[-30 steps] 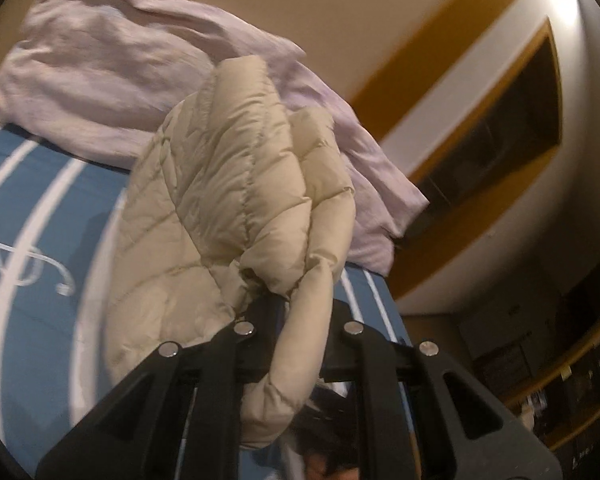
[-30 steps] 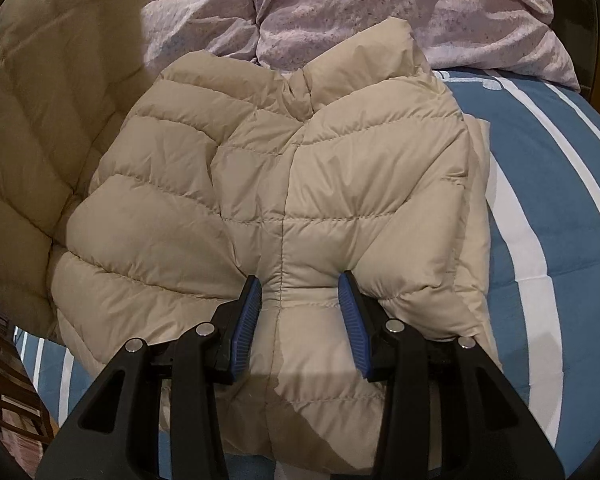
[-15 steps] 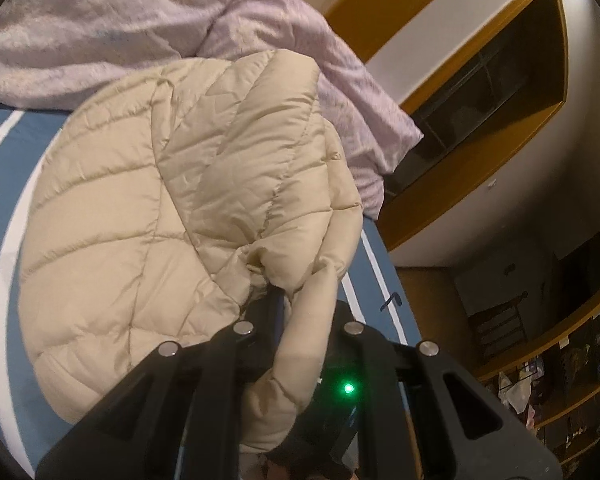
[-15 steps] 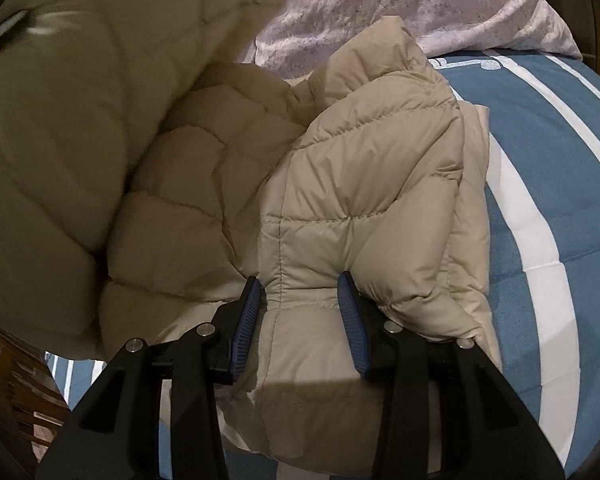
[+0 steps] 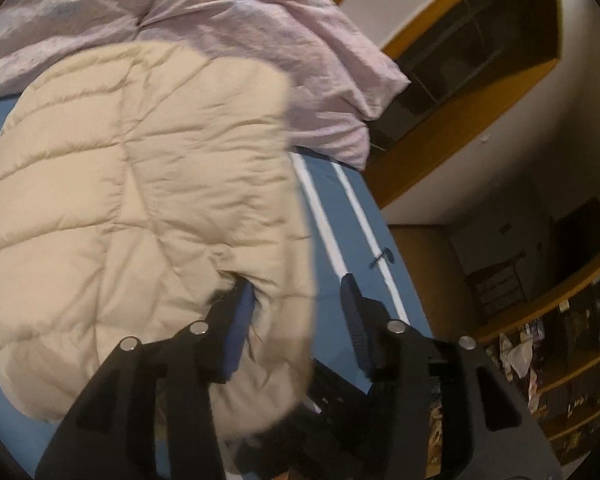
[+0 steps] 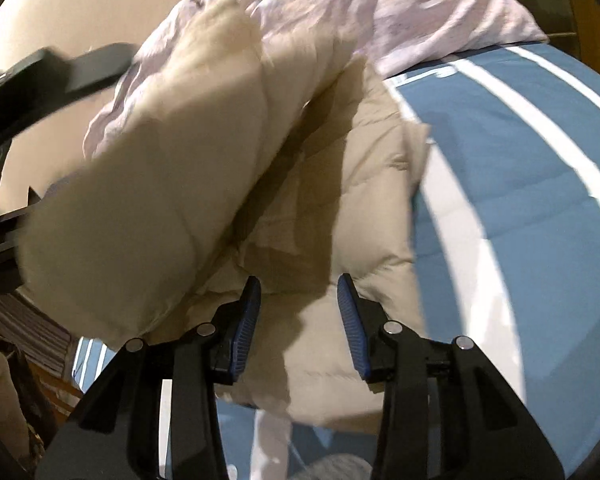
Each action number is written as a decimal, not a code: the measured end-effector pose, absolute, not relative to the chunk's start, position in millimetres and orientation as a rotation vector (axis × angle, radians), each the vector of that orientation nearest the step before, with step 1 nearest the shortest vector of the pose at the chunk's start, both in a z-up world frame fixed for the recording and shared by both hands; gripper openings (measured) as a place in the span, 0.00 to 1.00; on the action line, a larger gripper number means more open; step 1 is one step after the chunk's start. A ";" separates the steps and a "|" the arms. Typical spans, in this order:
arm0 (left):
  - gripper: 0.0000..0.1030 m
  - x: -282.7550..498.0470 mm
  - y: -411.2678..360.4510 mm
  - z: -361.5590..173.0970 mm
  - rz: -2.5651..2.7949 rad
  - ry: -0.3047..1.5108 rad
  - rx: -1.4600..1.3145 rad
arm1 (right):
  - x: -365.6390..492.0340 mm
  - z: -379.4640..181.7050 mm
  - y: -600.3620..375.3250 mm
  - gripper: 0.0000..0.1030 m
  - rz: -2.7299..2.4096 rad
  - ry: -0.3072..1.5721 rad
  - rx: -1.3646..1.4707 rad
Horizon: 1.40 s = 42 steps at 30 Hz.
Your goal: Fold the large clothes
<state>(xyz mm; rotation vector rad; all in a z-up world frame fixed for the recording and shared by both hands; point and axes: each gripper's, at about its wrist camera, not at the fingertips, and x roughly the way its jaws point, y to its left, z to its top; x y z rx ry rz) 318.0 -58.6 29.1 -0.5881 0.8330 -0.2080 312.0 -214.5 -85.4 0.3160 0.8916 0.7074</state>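
Observation:
A beige quilted down jacket (image 5: 140, 200) lies on the blue striped bed cover (image 5: 352, 216). My left gripper (image 5: 296, 312) hangs over the jacket's right edge. Its jaws are opening: the cloth brushes the left pad and the right pad stands clear over the bed. In the right wrist view one half of the jacket (image 6: 160, 180) is folded over and drops onto the other half (image 6: 372, 208). My right gripper (image 6: 298, 308) is shut on a thick fold at the jacket's near edge. Black parts of the left gripper (image 6: 60, 68) show at the far left.
A crumpled lilac duvet (image 5: 260, 32) is piled at the head of the bed, touching the jacket's far end. The bed's right edge (image 5: 396, 264) drops to the floor. Wooden wall shelves (image 5: 460, 60) and cluttered shelving (image 5: 560, 340) stand beyond it.
My left gripper carried its half of the jacket over and down onto the bed, then let go as its jaws parted. My right gripper kept its grip and shifted sideways.

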 end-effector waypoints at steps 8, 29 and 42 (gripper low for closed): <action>0.56 273.6 -39.4 78.5 -0.100 0.720 -0.445 | 297.3 -64.6 -263.7 0.41 0.615 0.840 0.371; 0.56 303.9 73.9 12.1 0.332 0.791 -0.353 | 319.8 -54.0 -269.5 0.44 0.586 0.833 0.361; 0.57 326.0 26.5 -32.6 0.191 0.845 -0.378 | 315.5 -7.6 -231.2 0.44 0.650 0.742 0.278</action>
